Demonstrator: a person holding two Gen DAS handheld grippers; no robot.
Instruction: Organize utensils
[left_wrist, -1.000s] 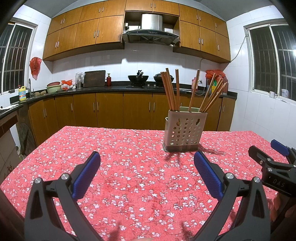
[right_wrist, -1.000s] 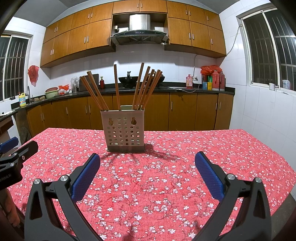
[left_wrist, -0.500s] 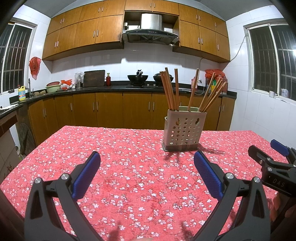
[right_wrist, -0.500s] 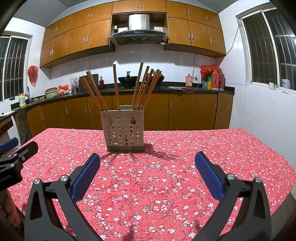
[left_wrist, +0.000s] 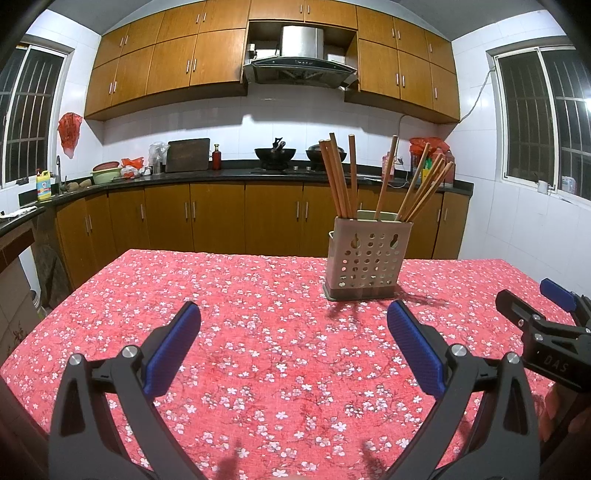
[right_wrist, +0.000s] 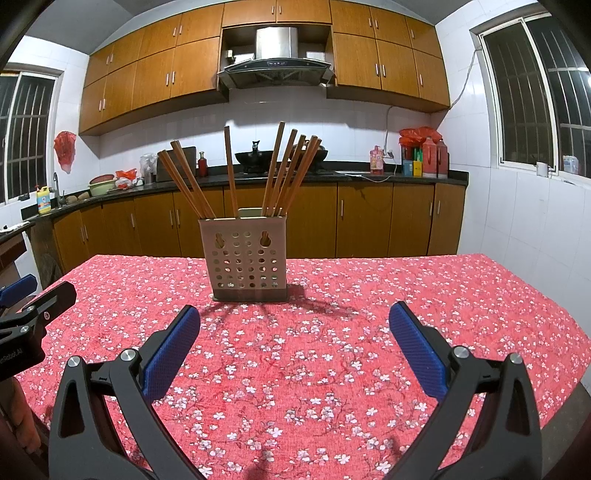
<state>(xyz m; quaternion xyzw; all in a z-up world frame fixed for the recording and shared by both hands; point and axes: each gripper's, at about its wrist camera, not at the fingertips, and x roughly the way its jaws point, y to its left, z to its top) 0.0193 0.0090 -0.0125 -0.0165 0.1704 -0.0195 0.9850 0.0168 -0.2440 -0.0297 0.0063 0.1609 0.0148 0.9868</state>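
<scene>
Hovering nearest over the red floral surface (left_wrist: 280, 354), the left gripper (left_wrist: 293, 321) and right gripper (right_wrist: 294, 323) both have their blue-padded fingers spread wide, holding nothing; farther off, the perforated utensil holder (right_wrist: 249, 258) stands upright mid-surface, wooden chopsticks (right_wrist: 280, 173) fanning from its top
</scene>
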